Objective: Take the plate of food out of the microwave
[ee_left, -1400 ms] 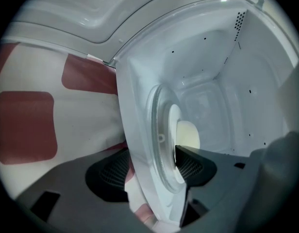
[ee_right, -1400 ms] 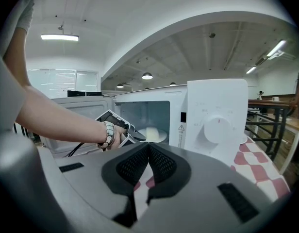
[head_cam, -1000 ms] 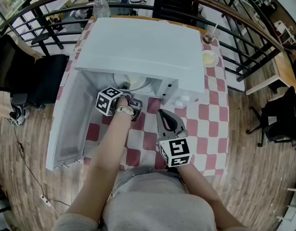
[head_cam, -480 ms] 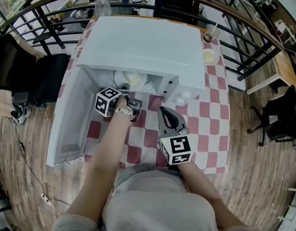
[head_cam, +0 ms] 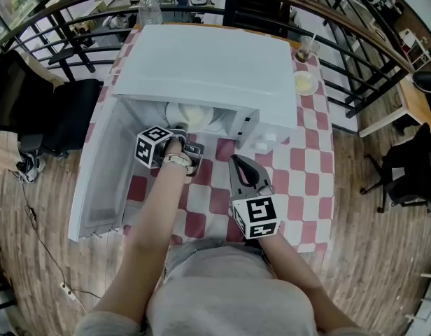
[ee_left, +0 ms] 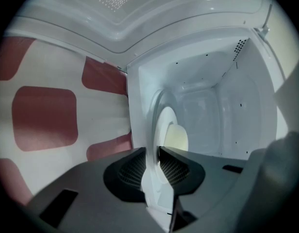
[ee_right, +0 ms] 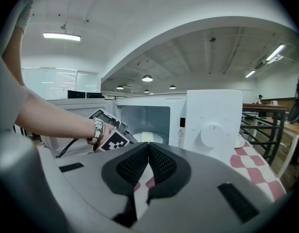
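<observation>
Head view shows a white microwave (head_cam: 208, 61) at the 12 o'clock end of a table covered by a red-and-white checked cloth (head_cam: 303, 177). Its door (head_cam: 96, 180) is swung wide open toward 9 o'clock. The cavity contains one white plate (head_cam: 205, 120), which carries a pale yellow portion of food (head_cam: 191, 114). The plate is inside the cavity, close to the opening.

The left gripper (head_cam: 180, 128) reaches into the opening from 6 o'clock. In the left gripper view, the plate rim runs edge-on between the two pads and both pads bear on it. The jaws have just been closing with the rim between them, and they clamp it. The food lies at 12 o'clock from the pads and is not touched.

The right gripper (head_cam: 236, 163) is held over the cloth in front of the control panel (ee_right: 212, 132), at 4 o'clock from the left gripper and apart from the plate. In the right gripper view, its jaws meet at the tips with nothing between them.

At 3 o'clock of the microwave, a cup with a straw (head_cam: 304, 50) stands on the cloth. Beside it, a small dish (head_cam: 304, 85) holds something pale yellow. A clear bottle (head_cam: 147, 9) stands behind the microwave at 11 o'clock.
</observation>
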Tool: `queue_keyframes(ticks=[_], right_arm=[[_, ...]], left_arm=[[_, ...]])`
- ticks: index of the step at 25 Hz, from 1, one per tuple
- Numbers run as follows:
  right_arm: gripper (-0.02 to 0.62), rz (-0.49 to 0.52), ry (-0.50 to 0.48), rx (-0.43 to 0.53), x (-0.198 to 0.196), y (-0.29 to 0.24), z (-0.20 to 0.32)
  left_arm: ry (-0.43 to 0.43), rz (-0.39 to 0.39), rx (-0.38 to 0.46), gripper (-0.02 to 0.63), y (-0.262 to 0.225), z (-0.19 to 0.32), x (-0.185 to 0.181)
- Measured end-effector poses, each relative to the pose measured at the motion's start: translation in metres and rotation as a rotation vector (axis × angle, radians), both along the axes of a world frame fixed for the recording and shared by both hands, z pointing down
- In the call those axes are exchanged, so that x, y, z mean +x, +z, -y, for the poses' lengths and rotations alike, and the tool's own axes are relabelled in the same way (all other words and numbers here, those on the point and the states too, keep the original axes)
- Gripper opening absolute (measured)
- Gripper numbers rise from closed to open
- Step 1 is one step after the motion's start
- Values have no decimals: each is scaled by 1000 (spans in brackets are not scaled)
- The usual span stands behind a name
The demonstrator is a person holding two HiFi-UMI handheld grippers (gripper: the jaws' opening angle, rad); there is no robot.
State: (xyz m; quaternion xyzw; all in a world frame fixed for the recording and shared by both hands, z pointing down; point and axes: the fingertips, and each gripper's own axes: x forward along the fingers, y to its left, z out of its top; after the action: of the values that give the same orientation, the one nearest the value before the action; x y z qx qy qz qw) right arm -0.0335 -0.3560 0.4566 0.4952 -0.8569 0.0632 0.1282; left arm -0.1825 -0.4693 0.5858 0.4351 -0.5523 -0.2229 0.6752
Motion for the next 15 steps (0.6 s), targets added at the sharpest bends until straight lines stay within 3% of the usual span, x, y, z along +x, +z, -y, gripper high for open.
queue_keyframes(ticks=[10,15], right_arm=[[26,4,1,-2,1,2,3],[26,7,5,-4,1,2,3]], left_arm=[[60,22,-43,48,-5,1,0],[48,-3,-20,41,-8,1,0]])
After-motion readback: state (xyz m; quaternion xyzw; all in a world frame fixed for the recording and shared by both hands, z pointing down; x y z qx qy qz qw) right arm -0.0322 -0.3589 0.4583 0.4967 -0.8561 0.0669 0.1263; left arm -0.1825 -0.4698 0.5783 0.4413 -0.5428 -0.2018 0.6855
